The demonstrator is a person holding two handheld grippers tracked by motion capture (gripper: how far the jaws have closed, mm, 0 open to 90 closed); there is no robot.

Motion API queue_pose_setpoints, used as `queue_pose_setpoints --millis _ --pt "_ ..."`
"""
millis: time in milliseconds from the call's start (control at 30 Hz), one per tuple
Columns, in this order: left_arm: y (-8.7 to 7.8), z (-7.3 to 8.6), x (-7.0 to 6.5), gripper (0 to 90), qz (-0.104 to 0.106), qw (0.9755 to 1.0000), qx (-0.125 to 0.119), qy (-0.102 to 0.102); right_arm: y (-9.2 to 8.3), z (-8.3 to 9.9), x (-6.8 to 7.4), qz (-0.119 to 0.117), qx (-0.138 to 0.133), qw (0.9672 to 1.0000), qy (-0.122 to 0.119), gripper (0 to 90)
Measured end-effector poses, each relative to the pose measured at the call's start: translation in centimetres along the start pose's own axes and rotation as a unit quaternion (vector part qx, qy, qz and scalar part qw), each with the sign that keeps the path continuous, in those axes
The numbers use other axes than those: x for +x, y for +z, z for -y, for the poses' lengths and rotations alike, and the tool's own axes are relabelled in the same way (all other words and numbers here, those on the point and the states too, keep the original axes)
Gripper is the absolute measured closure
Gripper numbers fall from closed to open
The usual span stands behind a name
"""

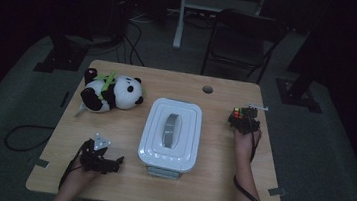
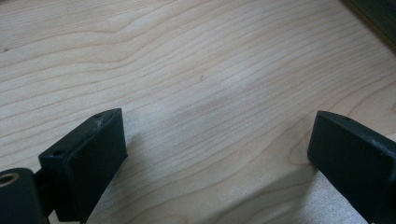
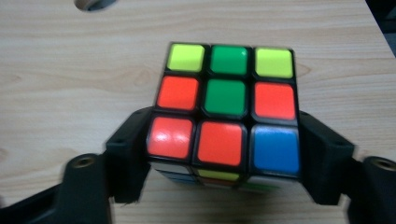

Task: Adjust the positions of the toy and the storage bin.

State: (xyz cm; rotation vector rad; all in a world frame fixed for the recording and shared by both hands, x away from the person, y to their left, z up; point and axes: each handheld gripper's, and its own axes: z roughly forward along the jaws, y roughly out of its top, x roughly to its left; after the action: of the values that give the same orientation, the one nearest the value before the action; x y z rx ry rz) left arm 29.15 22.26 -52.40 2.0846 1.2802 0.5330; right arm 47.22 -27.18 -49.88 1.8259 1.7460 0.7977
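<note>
Cube (image 3: pixel 224 112) near the tabletop's (image 1: pixel 208 184) far right corner sits between the right gripper's (image 3: pixel 224 154) jaws, flanking its lower sides, contact unclear; left gripper (image 2: pixel 217 154) jaws spread, empty.

So on the light wooden tabletop (image 1: pixel 123 175), the white lidded plastic box (image 1: pixel 170 134) is sitting pretty much in the middle. The black-and-white plush panda (image 1: pixel 111 93) is lying to its left and toward the far side, close to the back left corner. The multicoloured puzzle cube (image 1: pixel 237 113) is sitting over near the right edge, well apart from the box, with the right gripper (image 1: pixel 244 121) right at it; in the right gripper view its fingers (image 3: pixel 128 154) are flanking the cube on both sides. The left gripper (image 1: pixel 102 160) is resting near the front left, just left of the box. A dark folding chair (image 1: pixel 243 37) is standing on the floor behind the tabletop.
</note>
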Motion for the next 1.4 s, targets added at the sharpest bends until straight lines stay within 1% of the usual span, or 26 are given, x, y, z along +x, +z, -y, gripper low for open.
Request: queue_pose_setpoints --millis 100,200,233,267,300,367,467,533,633,900,1067,1233,1400 --pt "0.0 0.0 0.0 4.9 -0.003 1.0 0.0 -0.003 0.0 0.1 0.0 -0.001 -0.001 1.0 -0.006 32.4" --pt "-0.1 0.1 0.0 4.9 -0.007 0.9999 0.0 -0.009 -0.3 0.1 0.1 0.005 -0.004 0.9999 -0.011 33.6" --pt "-0.1 0.1 0.0 4.9 -0.008 0.9999 0.0 -0.011 -0.4 0.1 0.1 0.003 -0.002 1.0 -0.008 33.7" --pt "-0.1 0.1 0.0 4.8 -0.008 0.9999 0.0 -0.01 -0.8 0.3 0.0 -0.001 -0.007 1.0 -0.002 33.7" --pt "-0.1 0.1 0.0 4.8 -0.008 0.9999 0.0 -0.011 -1.0 0.4 0.0 0.0 -0.01 0.9999 -0.005 33.8" --pt "-0.1 0.1 0.0 4.8 -0.008 0.9999 0.0 -0.011 -1.5 0.6 0.0 -0.007 -0.013 0.9999 -0.006 33.8" --pt "-0.1 0.1 0.1 4.7 -0.009 0.9999 0.0 -0.01 -2.3 1.0 0.0 -0.013 -0.017 0.9997 -0.014 33.7" --pt "0.0 0.1 0.2 3.3 -0.011 0.9998 0.001 -0.014 -3.1 1.5 -0.1 -0.019 -0.025 0.9994 -0.017 33.8" --pt "0.0 0.1 0.2 3.2 -0.009 0.9999 0.002 -0.011 -4.5 2.3 -0.1 -0.032 -0.032 0.9987 -0.023 33.7" --pt "0.0 0.0 0.4 3.2 0.0 1.0 0.002 0.0 -8.3 4.7 0.1 -0.038 -0.048 0.9959 -0.066 33.7" --pt "0.0 0.0 0.4 3.3 0.004 1.0 0.001 0.003 -10.4 6.4 0.0 -0.043 -0.056 0.994 -0.084 33.7" --pt "0.0 0.0 0.4 3.3 0.006 1.0 0.001 0.005 -12.2 7.9 -0.7 -0.04 -0.057 0.9927 -0.099 33.8" --pt "0.0 0.0 0.4 3.3 0.006 1.0 0.001 0.005 -13.5 9.8 -1.5 -0.051 -0.054 0.9908 -0.113 33.7"
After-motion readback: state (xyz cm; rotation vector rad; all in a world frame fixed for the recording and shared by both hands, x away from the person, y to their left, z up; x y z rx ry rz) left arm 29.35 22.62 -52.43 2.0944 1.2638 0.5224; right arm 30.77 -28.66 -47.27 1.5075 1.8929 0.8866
